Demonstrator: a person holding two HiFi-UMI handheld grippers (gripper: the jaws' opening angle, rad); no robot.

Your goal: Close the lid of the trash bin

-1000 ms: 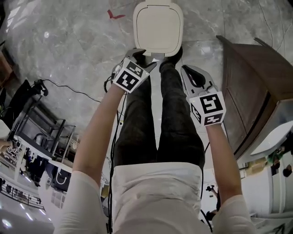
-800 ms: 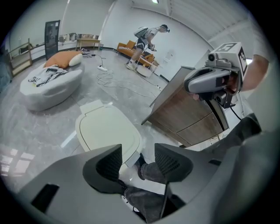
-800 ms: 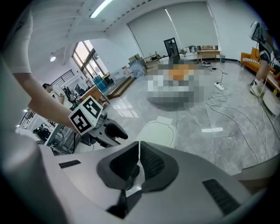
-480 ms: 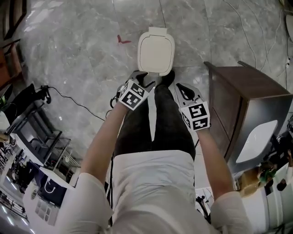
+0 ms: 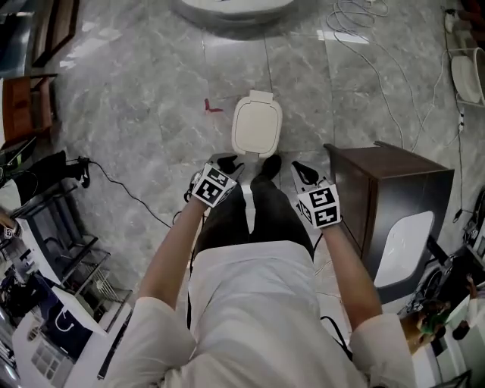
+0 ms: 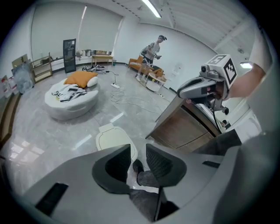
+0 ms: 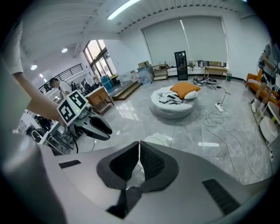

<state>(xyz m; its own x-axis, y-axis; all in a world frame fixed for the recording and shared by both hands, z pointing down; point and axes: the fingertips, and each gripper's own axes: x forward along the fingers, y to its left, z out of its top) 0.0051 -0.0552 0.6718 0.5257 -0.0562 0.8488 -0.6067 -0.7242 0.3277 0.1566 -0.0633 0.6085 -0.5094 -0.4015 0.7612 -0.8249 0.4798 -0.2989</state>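
Note:
The trash bin (image 5: pixel 256 126) stands on the marble floor with its cream lid lying flat and closed; it also shows in the left gripper view (image 6: pixel 112 140), and a sliver shows over the right jaws (image 7: pixel 156 140). Both grippers hang well above it, near the person's waist. My left gripper (image 5: pixel 226 164) (image 6: pixel 138 154) has just been closing its jaws; a gap still shows between them and they hold nothing. My right gripper (image 5: pixel 305 173) (image 7: pixel 139 154) has its jaws together, empty. A dark shoe (image 5: pixel 270 164) stands just before the bin.
A dark wooden cabinet (image 5: pixel 386 187) stands close on the right. A white round floor cushion (image 5: pixel 235 6) and loose cables (image 5: pixel 356 21) lie beyond the bin. Wire shelving (image 5: pixel 57 227) fills the left. A red mark (image 5: pixel 213 106) is on the floor.
Both grippers have lifted up and away from the bin, which now looks smaller and farther off. The left jaws have narrowed. The lid stays down.

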